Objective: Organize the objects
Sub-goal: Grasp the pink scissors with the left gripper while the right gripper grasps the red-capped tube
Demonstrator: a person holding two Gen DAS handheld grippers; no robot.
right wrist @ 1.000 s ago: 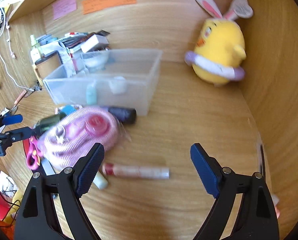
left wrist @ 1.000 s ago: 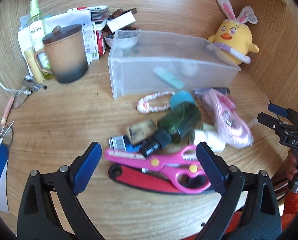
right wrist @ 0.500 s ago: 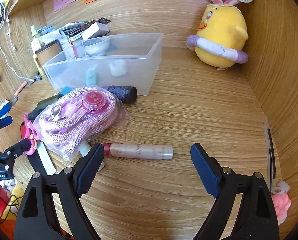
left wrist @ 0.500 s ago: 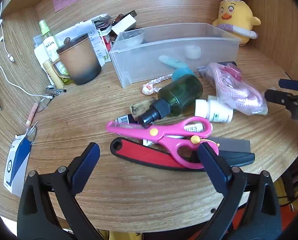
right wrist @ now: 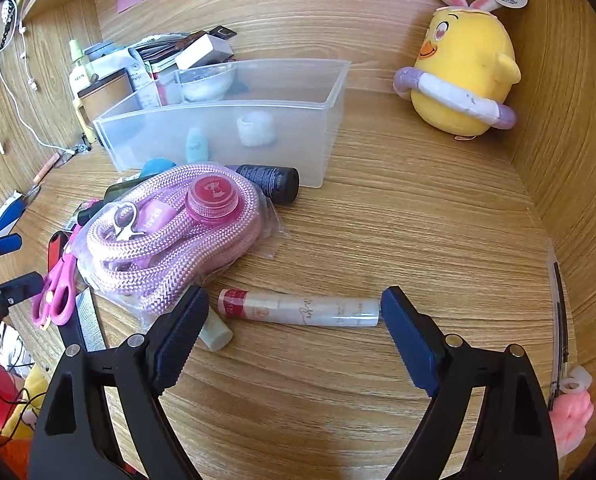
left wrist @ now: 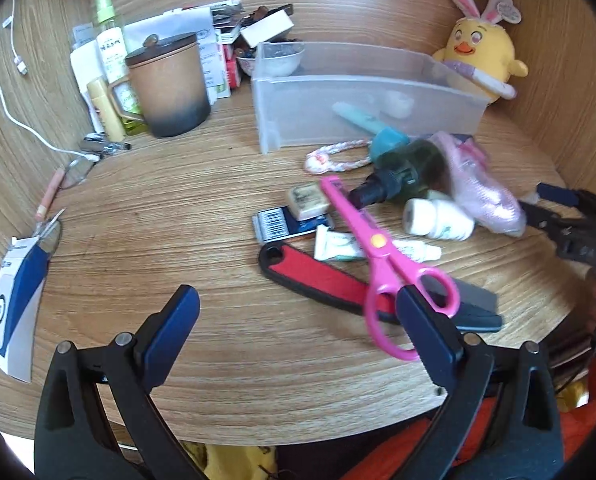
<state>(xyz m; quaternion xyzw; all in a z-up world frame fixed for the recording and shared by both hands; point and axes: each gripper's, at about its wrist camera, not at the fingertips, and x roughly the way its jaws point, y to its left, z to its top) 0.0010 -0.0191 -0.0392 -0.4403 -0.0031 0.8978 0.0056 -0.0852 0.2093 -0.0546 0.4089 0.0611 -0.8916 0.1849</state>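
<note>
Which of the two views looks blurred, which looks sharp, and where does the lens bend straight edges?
Left wrist view: motion blur smears the pink rope bundle and scissors. Right wrist view: sharp; the tube shows clearly. Both views: fisheye bows the clear bin and wood grain, corners dark.

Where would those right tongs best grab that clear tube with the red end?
Probably around its middle. The tube lies flat on the desk, lengthwise between the open right tongs, so they should turn crosswise and come from above. The pink rope bundle and a pale stick crowd its red end.
</note>
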